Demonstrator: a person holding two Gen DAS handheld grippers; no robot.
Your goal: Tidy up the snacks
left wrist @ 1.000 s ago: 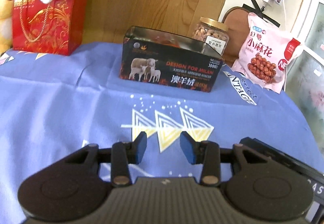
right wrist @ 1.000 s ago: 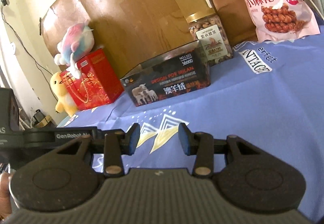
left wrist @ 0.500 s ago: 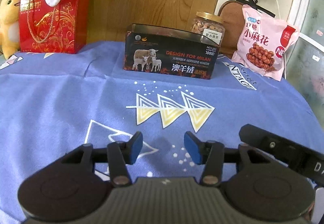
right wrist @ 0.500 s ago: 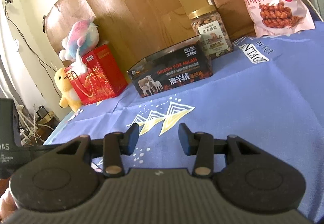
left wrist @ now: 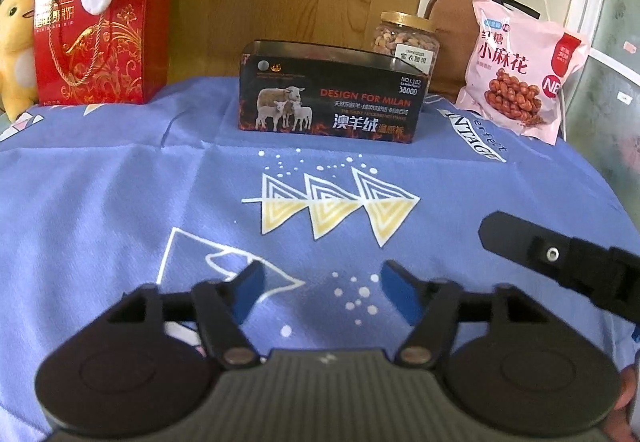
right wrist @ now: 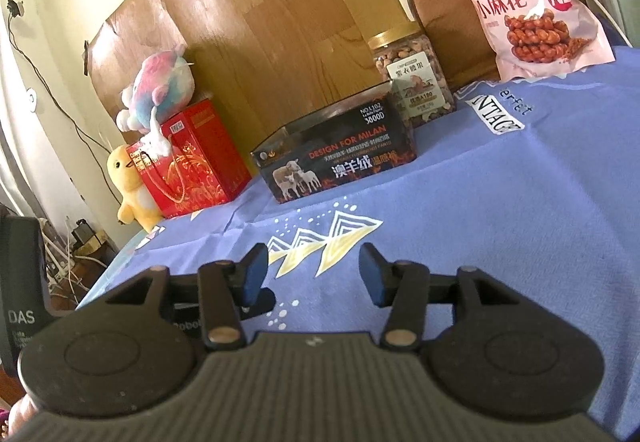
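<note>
Your left gripper (left wrist: 322,292) and right gripper (right wrist: 312,274) are both opening, empty, well short of the black box (left wrist: 328,98); the pink snack bag (left wrist: 520,70) sits right of it.

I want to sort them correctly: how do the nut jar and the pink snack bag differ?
The nut jar is a rigid clear container with a gold lid; the pink snack bag is soft, opaque and sealed. The jar stands upright behind the black box, partly hidden; the bag leans back in full view. Both sit at the far edge of the blue cloth.
</note>
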